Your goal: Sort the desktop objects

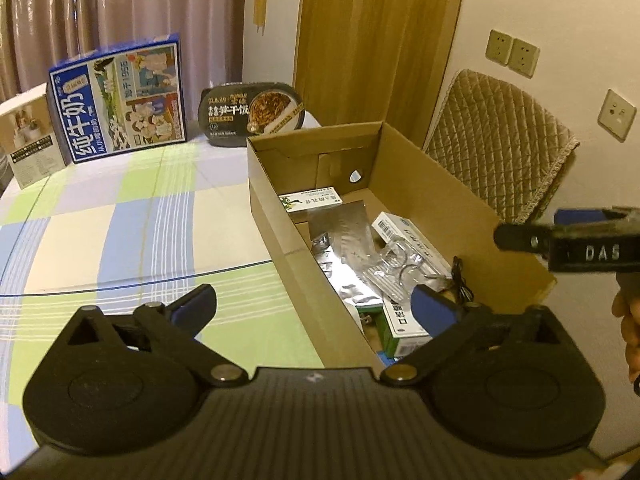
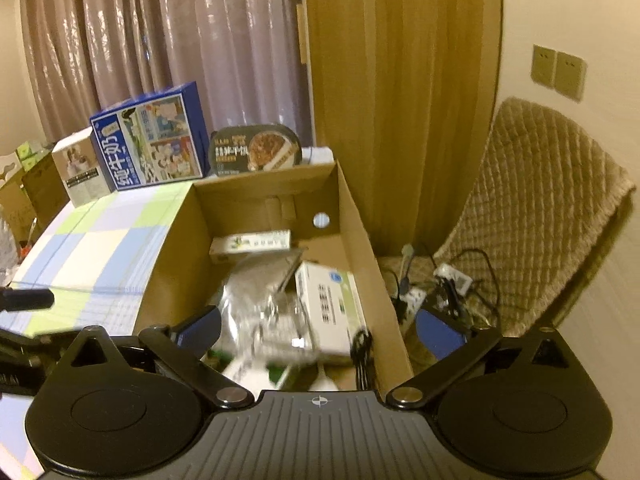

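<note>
Nearest the lens, the left tool (image 1: 314,306) stood with its blue-padded fingers spread wide and nothing between them, hanging over the near end of the cardboard box (image 1: 276,204). The right tool (image 2: 318,326) was likewise spread and empty above the same box (image 2: 172,252). Just ahead of both tools, inside the box, lay the sorted things: a white medicine carton (image 1: 410,240), a silver foil pouch (image 1: 344,226), a green-and-white carton (image 1: 310,200) at the far end, and a black cable (image 1: 460,278) by the right wall. The box sat on the bench (image 1: 120,216) with its checked cloth. Beyond the box stood a black instant-rice bowl (image 1: 252,114), a blue milk carton (image 1: 120,100) and a small white box (image 1: 30,136). Right of the tools was a quilted chair (image 2: 540,208).
</note>
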Available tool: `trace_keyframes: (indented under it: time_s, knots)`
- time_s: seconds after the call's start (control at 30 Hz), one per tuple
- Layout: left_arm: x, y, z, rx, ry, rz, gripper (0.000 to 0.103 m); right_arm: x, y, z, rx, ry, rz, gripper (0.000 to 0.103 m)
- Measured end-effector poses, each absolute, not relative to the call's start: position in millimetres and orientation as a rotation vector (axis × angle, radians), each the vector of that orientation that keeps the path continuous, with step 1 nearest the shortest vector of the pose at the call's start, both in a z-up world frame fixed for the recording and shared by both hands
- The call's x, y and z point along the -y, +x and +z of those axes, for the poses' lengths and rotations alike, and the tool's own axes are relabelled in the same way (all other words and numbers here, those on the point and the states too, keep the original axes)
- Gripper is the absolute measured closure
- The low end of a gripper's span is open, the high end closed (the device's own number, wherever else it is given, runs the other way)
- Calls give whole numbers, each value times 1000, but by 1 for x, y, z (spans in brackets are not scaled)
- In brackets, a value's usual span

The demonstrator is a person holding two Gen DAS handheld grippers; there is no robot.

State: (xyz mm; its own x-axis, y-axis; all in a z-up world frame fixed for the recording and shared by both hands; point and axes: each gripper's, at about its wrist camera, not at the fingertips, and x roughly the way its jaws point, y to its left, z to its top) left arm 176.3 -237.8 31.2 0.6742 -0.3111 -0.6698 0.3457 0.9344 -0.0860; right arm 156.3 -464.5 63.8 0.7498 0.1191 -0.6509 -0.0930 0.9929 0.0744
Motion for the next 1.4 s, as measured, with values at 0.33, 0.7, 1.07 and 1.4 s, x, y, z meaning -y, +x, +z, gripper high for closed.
trace_keyframes:
  time_s: [0.33,0.7,1.07,1.4]
  knots:
    - [231,120,46,-746,-7,-348,1,464,97,72,-761,30,102,2]
    - [227,58,50,-810,-3,-355,1,453,30,79,-760,61,107,2]
    - [209,21,57,-802,-17,-283,1,442,-25,75,-782,125,89,2]
    - [203,1,61,-799,-24,-281,1,440,-54,82,-786,108,64,2]
